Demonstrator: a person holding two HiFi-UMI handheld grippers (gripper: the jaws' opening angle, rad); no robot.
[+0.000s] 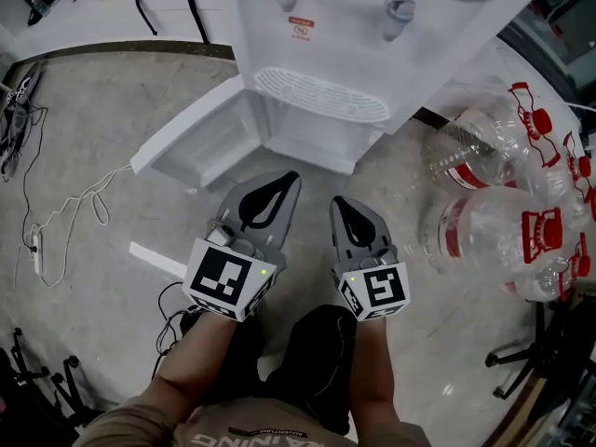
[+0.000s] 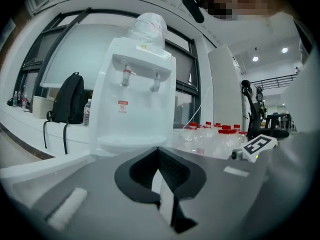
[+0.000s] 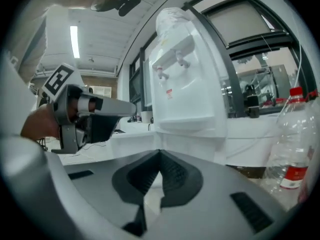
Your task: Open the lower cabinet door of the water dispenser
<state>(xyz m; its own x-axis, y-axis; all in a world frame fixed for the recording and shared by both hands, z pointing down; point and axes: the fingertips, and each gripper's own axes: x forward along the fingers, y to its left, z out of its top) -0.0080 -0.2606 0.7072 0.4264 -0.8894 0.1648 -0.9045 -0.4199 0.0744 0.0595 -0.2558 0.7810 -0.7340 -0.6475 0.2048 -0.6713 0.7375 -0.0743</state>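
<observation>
The white water dispenser (image 1: 372, 45) stands on the floor ahead of me, with a red and a blue tap on top. Its lower cabinet door (image 1: 186, 124) is swung out to the left, and the white cabinet inside (image 1: 307, 138) shows. My left gripper (image 1: 291, 177) and right gripper (image 1: 337, 201) hover side by side just in front of the cabinet, touching nothing. Both are shut and hold nothing. In the left gripper view the dispenser (image 2: 132, 104) rises beyond the left gripper (image 2: 159, 150). The right gripper view has the dispenser (image 3: 187, 94) past the right gripper (image 3: 160, 153).
Several large clear water bottles (image 1: 503, 203) with red labels lie on the floor at the right. A white cable (image 1: 65, 212) trails over the floor at the left, and a white strip (image 1: 154, 259) lies near my left hand. A chair base (image 1: 521, 361) stands at the lower right.
</observation>
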